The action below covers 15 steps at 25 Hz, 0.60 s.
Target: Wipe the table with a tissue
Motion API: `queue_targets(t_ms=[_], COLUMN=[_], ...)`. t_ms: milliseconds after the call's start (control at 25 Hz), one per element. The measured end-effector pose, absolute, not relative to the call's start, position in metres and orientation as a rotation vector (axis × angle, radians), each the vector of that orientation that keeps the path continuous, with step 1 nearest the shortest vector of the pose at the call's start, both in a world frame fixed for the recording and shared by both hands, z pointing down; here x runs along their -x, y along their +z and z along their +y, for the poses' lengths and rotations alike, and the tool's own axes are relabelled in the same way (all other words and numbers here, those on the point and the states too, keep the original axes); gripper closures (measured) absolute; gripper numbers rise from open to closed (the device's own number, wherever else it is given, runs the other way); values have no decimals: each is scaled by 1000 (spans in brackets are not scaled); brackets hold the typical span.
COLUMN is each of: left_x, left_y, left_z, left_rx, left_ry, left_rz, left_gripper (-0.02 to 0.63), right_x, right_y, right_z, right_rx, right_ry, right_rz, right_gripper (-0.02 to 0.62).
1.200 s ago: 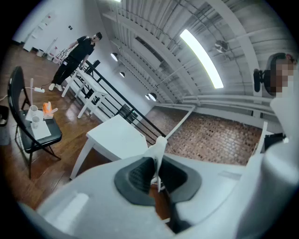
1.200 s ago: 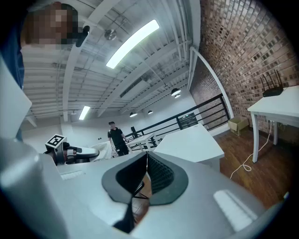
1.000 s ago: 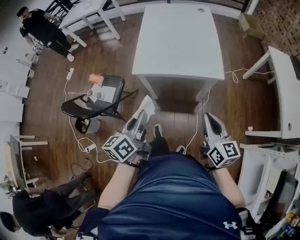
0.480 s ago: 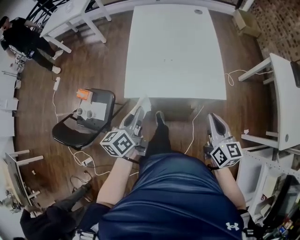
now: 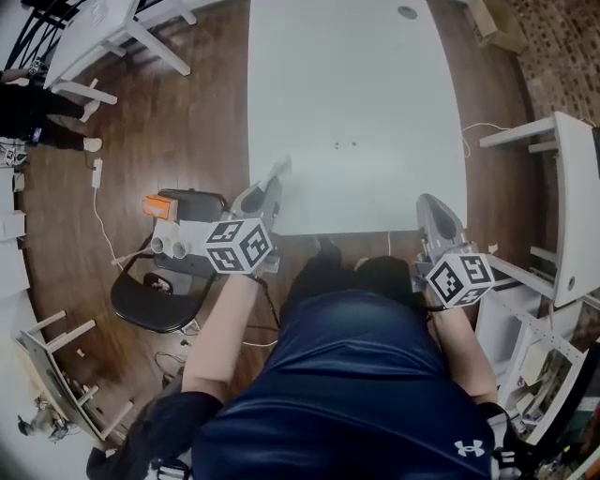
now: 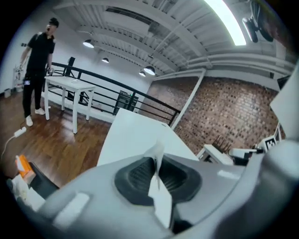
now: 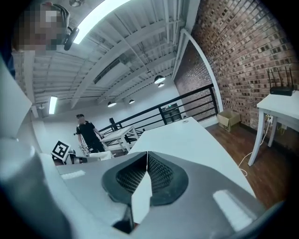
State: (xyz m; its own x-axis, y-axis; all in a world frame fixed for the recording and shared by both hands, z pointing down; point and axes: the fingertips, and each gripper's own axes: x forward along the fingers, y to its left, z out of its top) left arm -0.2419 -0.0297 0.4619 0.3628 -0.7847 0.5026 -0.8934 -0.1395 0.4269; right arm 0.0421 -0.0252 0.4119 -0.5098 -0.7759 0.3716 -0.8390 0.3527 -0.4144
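Observation:
The white table (image 5: 356, 103) fills the upper middle of the head view. My left gripper (image 5: 275, 178) hangs over its near-left corner, shut on a white tissue (image 5: 282, 169) that sticks out past the tips. In the left gripper view the tissue (image 6: 157, 151) stands pinched between the dark pads of the left gripper (image 6: 156, 163), with the table (image 6: 131, 135) stretching beyond. My right gripper (image 5: 431, 204) is over the near-right part of the table, shut with nothing in it. In the right gripper view the right gripper (image 7: 146, 156) points along the table (image 7: 187, 135).
A black folding chair (image 5: 141, 305) stands left of me with an orange item (image 5: 159, 206) and small white cups (image 5: 169, 246). Other white tables stand at the right (image 5: 574, 178) and far left (image 5: 98, 23). A person (image 5: 37, 103) stands far left. Small specks (image 5: 345, 145) mark the tabletop.
I have stepped up to the table, which now lies much closer. Both grippers went from over the floor to above the table's near edge, the left still holding the tissue.

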Motion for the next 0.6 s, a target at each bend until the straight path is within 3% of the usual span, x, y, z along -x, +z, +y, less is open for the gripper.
queue_targets(t_ms=[320, 600], left_x=[254, 269], left_y=[504, 542], left_z=[-108, -172], left_rx=[-1938, -2037], left_ry=[606, 1329], left_rz=[-1558, -1675], left_gripper=[591, 591], right_x=[-43, -74], right_y=[461, 478], right_z=[-94, -131], right_rx=[-1366, -1377], right_ry=[978, 1004], right_rz=[-2463, -2430], right_gripper=[583, 583])
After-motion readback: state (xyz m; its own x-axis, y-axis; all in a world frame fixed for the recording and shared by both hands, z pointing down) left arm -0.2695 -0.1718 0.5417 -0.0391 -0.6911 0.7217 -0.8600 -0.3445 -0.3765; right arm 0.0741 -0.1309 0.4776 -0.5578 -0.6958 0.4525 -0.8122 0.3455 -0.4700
